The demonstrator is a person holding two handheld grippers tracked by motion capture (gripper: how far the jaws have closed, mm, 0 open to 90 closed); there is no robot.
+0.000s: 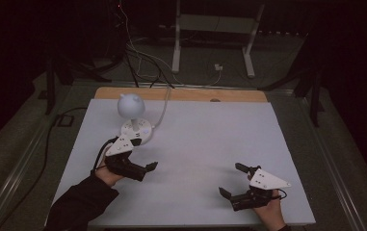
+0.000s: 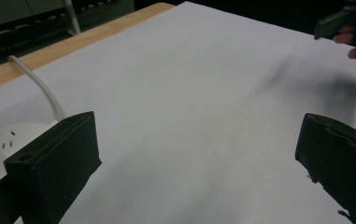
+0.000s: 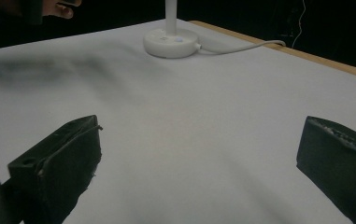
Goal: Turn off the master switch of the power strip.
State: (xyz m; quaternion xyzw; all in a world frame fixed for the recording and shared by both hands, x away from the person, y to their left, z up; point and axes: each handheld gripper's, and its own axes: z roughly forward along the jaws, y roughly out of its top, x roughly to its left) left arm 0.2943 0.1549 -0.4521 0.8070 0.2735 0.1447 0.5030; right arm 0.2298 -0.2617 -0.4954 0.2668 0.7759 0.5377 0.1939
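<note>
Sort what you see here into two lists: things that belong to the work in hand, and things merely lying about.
In the work:
left gripper, open
right gripper, open
white lamp, nearest the left gripper
lamp cord

Lying about:
white table cover
cables on the floor
white frame legs

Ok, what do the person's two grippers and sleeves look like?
Each hand holds a black two-jaw gripper with blocky, rectangular jaws and a pale grey three-cornered plate with small dark dots on top. The left gripper trails a black cable; the right gripper shows a thin black cable loop by the hand. A dark sleeve covers the left forearm.
</note>
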